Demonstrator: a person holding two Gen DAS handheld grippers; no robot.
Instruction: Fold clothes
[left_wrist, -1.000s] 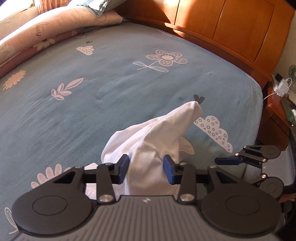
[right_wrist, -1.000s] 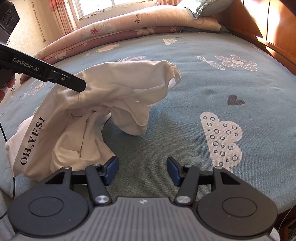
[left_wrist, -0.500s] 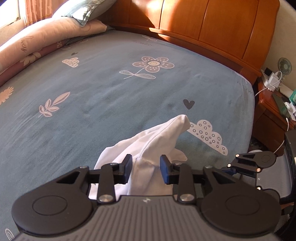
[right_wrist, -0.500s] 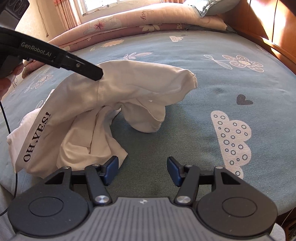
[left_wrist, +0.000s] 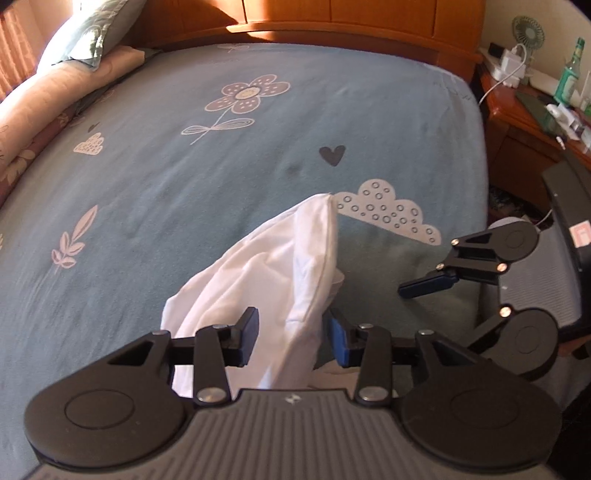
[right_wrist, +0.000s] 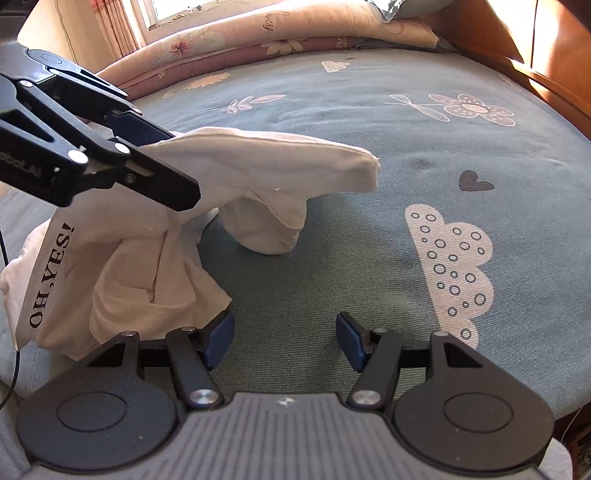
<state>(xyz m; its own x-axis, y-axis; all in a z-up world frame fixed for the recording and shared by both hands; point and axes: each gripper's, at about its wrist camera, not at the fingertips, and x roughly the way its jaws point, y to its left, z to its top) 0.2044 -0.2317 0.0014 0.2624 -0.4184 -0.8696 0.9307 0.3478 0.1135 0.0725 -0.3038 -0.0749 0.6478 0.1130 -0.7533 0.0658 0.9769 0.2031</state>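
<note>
A white T-shirt (left_wrist: 288, 266) printed "OH,YES!" (right_wrist: 48, 277) lies bunched at the near edge of the blue patterned bed sheet (left_wrist: 184, 184). My left gripper (left_wrist: 291, 338) is shut on a gathered fold of it and holds that part above the sheet. In the right wrist view the left gripper (right_wrist: 162, 162) comes in from the left. A lifted flap of the T-shirt (right_wrist: 258, 162) stretches rightward from it, and the rest hangs crumpled below. My right gripper (right_wrist: 284, 339) is open just above bare sheet, right of the hanging cloth, with nothing between its fingers (left_wrist: 424, 287).
A wooden headboard (left_wrist: 332, 14) runs along the far side. A rolled floral quilt (right_wrist: 258, 33) and a pillow (left_wrist: 85, 33) lie along another edge. A nightstand (left_wrist: 535, 110) with a bottle, fan and charger stands beside the bed, and a mesh chair (left_wrist: 535, 280) is close by.
My left gripper has swung toward the headboard corner and carried the held fold with it, so the lifted flap now stretches out longer. The right gripper has stayed open.
</note>
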